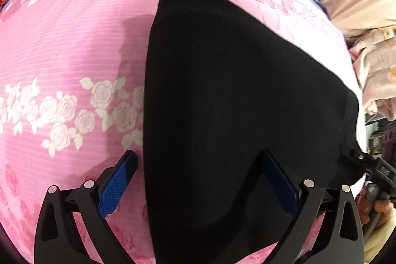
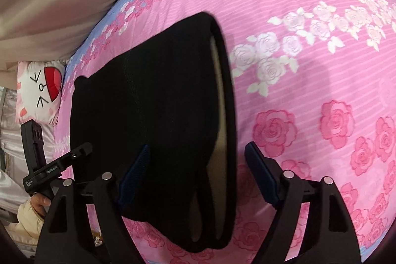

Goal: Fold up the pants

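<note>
While the pink rose-patterned bedspread (image 1: 61, 46) fills both views, the folded black pants (image 1: 235, 95) lie flat on it; left gripper (image 1: 198, 180) and right gripper (image 2: 198, 160) both stand wide open, straddling opposite pant edges, gripping nothing

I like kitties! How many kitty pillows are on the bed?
1. The kitty pillow sits at the bed's edge, left of the black pants in the right wrist view. Others may be hidden outside the pictures.
</note>
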Tool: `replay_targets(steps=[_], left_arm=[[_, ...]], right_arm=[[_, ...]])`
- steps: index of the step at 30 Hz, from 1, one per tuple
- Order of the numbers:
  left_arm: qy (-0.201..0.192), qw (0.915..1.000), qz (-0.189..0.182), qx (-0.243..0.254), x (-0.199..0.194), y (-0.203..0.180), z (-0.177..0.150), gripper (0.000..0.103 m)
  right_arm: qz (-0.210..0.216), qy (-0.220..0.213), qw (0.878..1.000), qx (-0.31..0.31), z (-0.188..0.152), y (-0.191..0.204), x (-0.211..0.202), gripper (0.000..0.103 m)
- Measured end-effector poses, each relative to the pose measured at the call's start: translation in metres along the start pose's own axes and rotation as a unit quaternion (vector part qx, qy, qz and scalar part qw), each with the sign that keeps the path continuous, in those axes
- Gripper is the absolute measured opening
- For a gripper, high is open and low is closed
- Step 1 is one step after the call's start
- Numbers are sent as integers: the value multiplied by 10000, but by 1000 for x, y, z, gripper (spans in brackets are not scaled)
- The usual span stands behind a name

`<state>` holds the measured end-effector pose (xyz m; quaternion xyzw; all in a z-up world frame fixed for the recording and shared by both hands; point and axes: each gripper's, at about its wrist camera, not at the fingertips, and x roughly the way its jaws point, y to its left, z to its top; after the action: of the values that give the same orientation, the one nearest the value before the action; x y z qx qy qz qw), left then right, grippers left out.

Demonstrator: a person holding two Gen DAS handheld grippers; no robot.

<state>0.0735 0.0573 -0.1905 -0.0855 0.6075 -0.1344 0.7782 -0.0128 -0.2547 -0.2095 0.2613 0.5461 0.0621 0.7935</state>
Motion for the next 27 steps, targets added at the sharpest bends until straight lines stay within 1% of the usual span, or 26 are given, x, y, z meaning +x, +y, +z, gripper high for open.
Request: replay_targets(steps=[2, 3, 4, 6, 8, 9, 10, 12, 14, 15, 16, 19, 21, 22, 23, 25, 26, 27], left_arm=[[-8, 9997, -189, 139, 0, 1, 2, 97], [7, 9995, -244, 218, 1, 0, 2, 97], [30, 9992, -254, 313, 2, -3, 4, 95], [77, 9986, -262, 457, 4, -6, 5, 96], [93, 9983, -217, 525, 6, -7, 6, 98], [98, 9983, -201, 544, 7, -9, 6, 98], [90, 9981, -171, 580, 8, -10, 6, 98], [59, 9983, -163, 550, 8, -11, 6, 98], [44, 9983, -138, 567, 13, -20, 9, 98], [36, 9984, -141, 555, 14, -19, 9, 98], [17, 9984, -138, 539, 13, -18, 9, 98], [-59, 9987, -50, 502, 16, -22, 7, 98], [-100, 9989, 9, 467, 18, -26, 7, 98], [-102, 9990, 13, 440, 19, -28, 8, 98], [-100, 9991, -13, 419, 19, -28, 9, 98], [-56, 9988, -113, 478, 20, -31, 11, 98], [-26, 9983, -180, 548, 20, -30, 10, 98], [-7, 9979, -250, 590, 20, -31, 11, 97]], right_arm=[[86, -3, 10000, 13, -2, -3, -1, 81], [80, 11, 10000, -10, -2, -1, 0, 84], [63, 53, 9999, -77, -2, 2, 1, 86], [72, 156, 9996, -237, -3, 11, 6, 86], [34, 179, 9991, -388, -3, 13, 9, 88], [85, 193, 9989, -429, -3, 13, 9, 90], [109, 207, 9988, -430, -3, 12, 9, 90], [185, 172, 9992, -300, -1, 7, 6, 90], [168, 65, 9998, -76, 1, 0, 1, 91], [285, 79, 9995, 55, 3, -5, 2, 92], [323, 90, 9994, 62, 3, -4, 3, 95], [195, 188, 9993, -251, 5, 10, 10, 97], [133, 159, 9987, -476, 4, 18, 14, 97], [133, 131, 9986, -493, 4, 19, 14, 97], [168, 65, 9986, -498, 4, 19, 14, 96], [202, 0, 9990, -409, 5, 14, 12, 81], [298, -16, 9991, -292, 5, 8, 10, 74], [425, -2, 9989, -192, 5, 3, 9, 64]])
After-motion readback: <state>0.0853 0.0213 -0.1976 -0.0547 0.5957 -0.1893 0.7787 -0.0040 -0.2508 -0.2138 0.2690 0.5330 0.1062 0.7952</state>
